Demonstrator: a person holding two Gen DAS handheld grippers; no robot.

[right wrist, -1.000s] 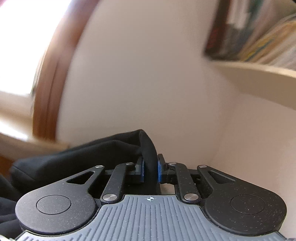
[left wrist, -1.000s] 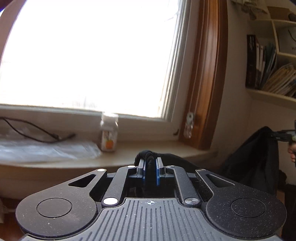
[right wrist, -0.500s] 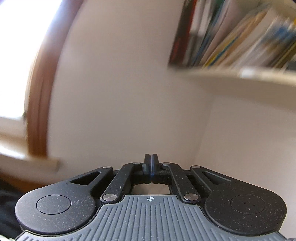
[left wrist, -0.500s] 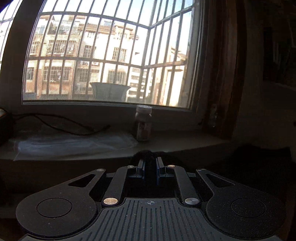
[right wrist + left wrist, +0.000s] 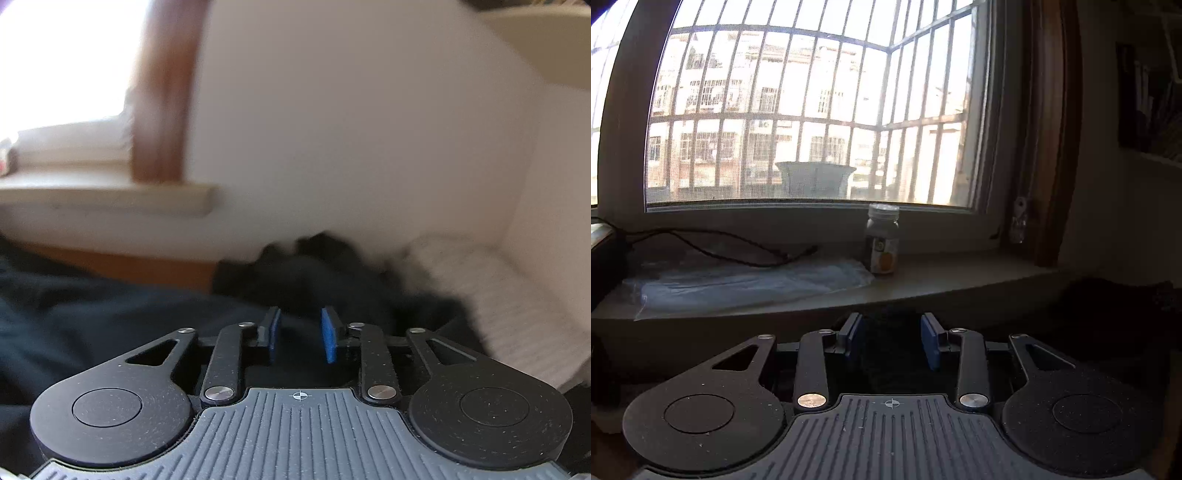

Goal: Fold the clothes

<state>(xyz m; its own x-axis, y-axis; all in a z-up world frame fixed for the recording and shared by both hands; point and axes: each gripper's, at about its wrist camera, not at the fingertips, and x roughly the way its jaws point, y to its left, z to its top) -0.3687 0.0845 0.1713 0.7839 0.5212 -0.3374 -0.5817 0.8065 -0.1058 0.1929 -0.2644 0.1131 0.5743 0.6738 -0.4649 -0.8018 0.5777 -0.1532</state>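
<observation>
dark clothing (image 5: pixel 110 325) lay bunched below the windowsill (image 5: pixel 923 284), partly between both spread-apart, empty grippers, left gripper (image 5: pixel 892 341) and right gripper (image 5: pixel 299 338). a neat fold likely needed each gripper pinching one clear edge, not the bunched middle.

The left gripper (image 5: pixel 891 341) and right gripper (image 5: pixel 300 338) look alike: black speckled bodies, ribbed grey plates, round discs, silver screws, blue finger pads (image 5: pixel 328 339).
</observation>
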